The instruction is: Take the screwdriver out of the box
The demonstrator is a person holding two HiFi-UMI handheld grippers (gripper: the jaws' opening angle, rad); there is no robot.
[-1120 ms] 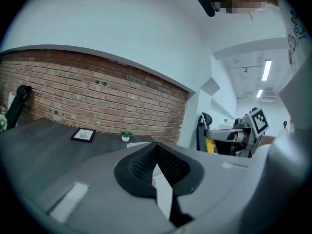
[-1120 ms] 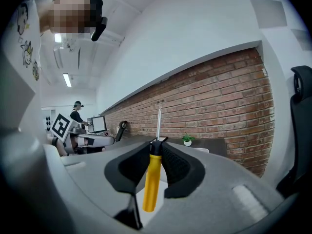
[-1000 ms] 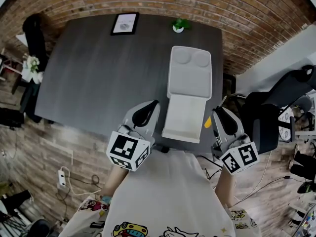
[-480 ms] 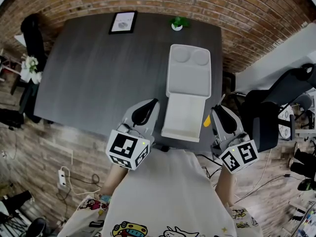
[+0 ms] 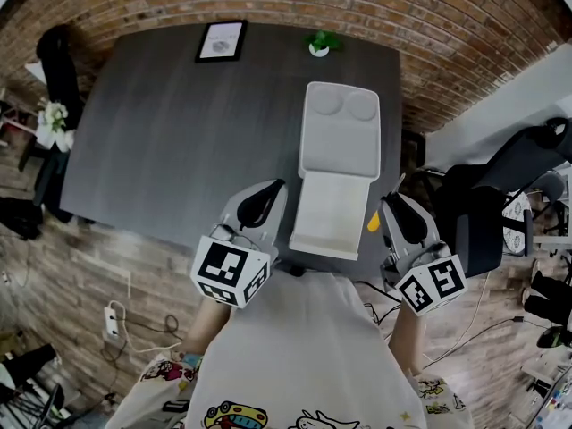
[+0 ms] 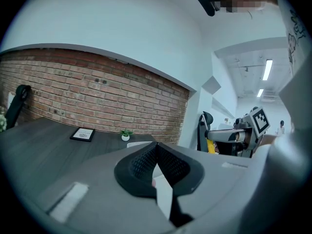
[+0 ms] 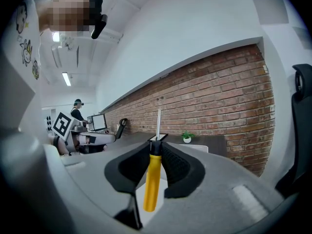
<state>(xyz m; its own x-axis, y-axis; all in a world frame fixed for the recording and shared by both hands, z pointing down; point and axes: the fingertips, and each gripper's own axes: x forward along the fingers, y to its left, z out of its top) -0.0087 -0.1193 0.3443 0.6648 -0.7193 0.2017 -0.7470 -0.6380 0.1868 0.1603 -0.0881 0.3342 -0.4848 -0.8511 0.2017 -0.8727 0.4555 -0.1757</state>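
The white box (image 5: 336, 170) lies open on the dark table, its lid folded back toward the brick wall. A yellow-handled screwdriver (image 7: 151, 179) stands upright between my right gripper's (image 7: 156, 141) pads, metal shaft pointing up; its yellow handle (image 5: 374, 221) peeks out just right of the box's near end. My right gripper (image 5: 391, 206) is shut on it, hanging off the table's near right corner. The left gripper (image 5: 273, 191) is shut and empty, its pads touching (image 6: 155, 150), just left of the box's near end. The box (image 6: 139, 144) barely shows past those jaws.
A framed picture (image 5: 222, 41) and a small potted plant (image 5: 319, 45) stand at the table's far edge by the brick wall. Black office chairs (image 5: 500, 190) are on the right, a black chair (image 5: 61, 56) at the far left, a power strip (image 5: 111, 321) on the floor.
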